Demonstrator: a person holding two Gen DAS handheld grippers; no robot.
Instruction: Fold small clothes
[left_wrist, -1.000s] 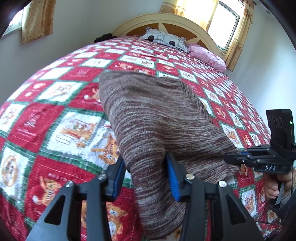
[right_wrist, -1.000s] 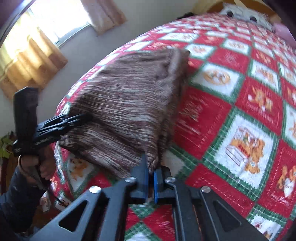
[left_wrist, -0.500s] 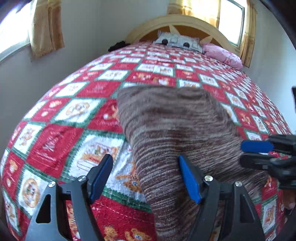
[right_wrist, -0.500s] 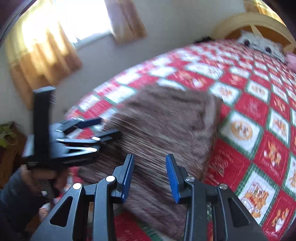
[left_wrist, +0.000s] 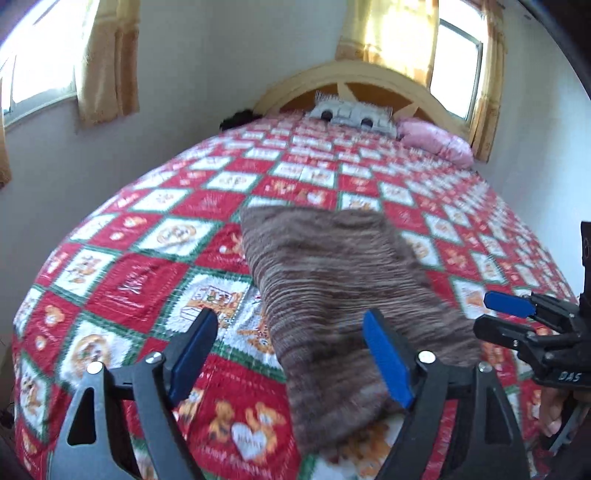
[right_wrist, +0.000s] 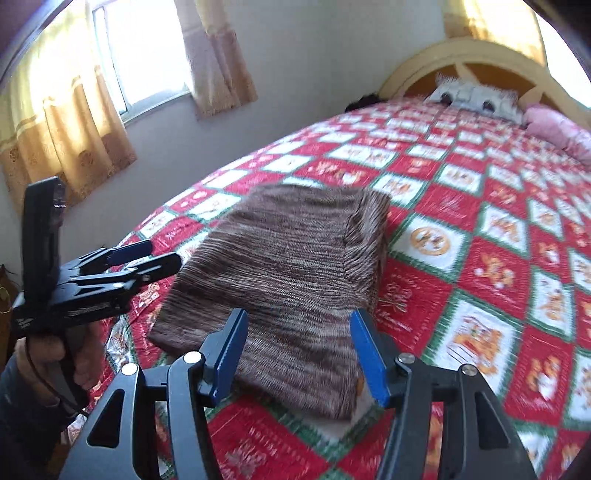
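A brown striped knit garment (left_wrist: 332, 288) lies folded flat on the bed, near its foot edge; it also shows in the right wrist view (right_wrist: 291, 280). My left gripper (left_wrist: 291, 354) is open and empty, raised above the garment's near left corner. My right gripper (right_wrist: 299, 354) is open and empty, above the garment's near right corner. Each gripper shows in the other's view, the right one (left_wrist: 517, 314) at the far right, the left one (right_wrist: 140, 258) at the far left, both open.
The bed carries a red, white and green patchwork quilt (left_wrist: 155, 266). A grey pillow (left_wrist: 351, 112) and a pink pillow (left_wrist: 436, 142) lie by the wooden headboard (left_wrist: 369, 79). Curtained windows (right_wrist: 122, 74) stand on the walls.
Both grippers held the garment's near edge a second ago. They have opened wide, let it drop flat on the quilt, and pulled up and back from it.
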